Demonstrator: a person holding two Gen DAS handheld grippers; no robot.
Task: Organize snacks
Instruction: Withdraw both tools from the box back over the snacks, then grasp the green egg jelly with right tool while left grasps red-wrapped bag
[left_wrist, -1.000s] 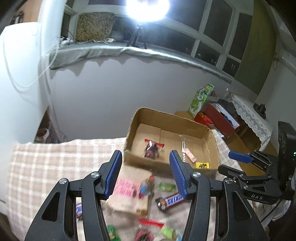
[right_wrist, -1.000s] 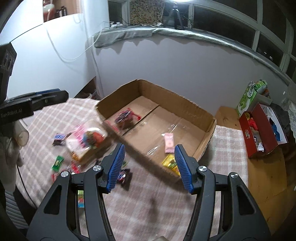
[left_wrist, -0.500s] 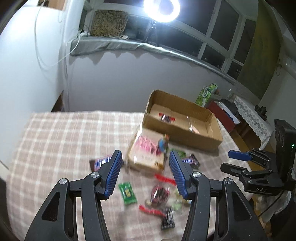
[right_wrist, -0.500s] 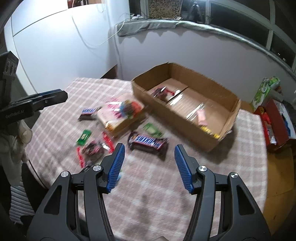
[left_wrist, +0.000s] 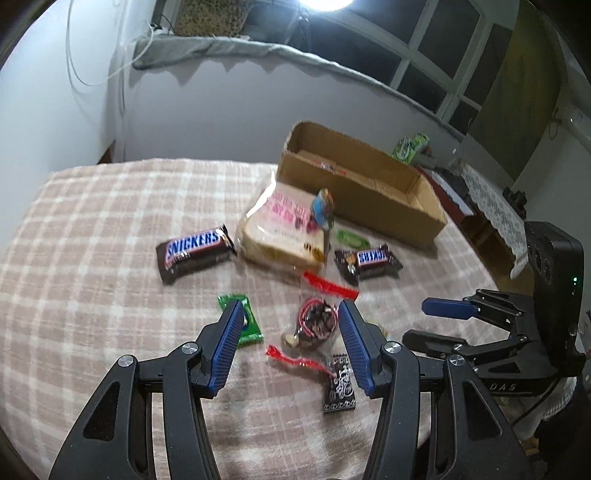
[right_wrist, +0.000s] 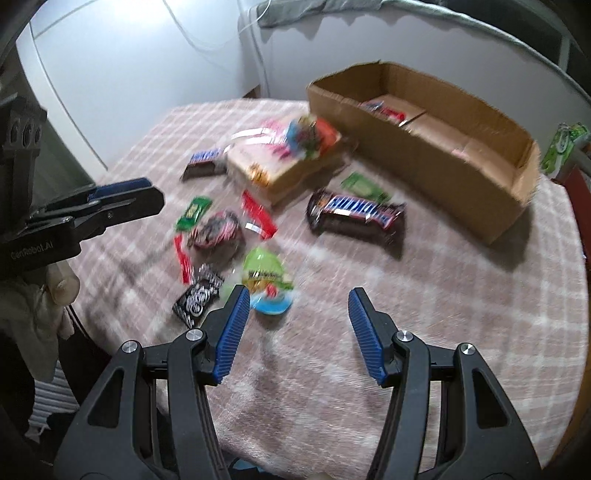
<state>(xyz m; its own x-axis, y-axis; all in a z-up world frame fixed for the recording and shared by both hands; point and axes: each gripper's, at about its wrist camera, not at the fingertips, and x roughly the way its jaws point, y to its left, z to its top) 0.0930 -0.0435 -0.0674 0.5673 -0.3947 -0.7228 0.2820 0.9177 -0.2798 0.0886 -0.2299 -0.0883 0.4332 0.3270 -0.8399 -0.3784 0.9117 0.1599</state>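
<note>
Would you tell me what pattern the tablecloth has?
The tablecloth is a pink-beige and white plaid, clearest in the left wrist view.

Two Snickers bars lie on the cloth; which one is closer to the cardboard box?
The Snickers bar right of the bread pack, beside the green packet, lies nearer the cardboard box; the other Snickers lies left of it.

Snack packets lie scattered mid-surface: two Snickers bars (left_wrist: 195, 252) (left_wrist: 369, 259) flank a bagged bread pack (left_wrist: 284, 230); the open cardboard box (left_wrist: 373, 206) sits at the far edge.
</note>
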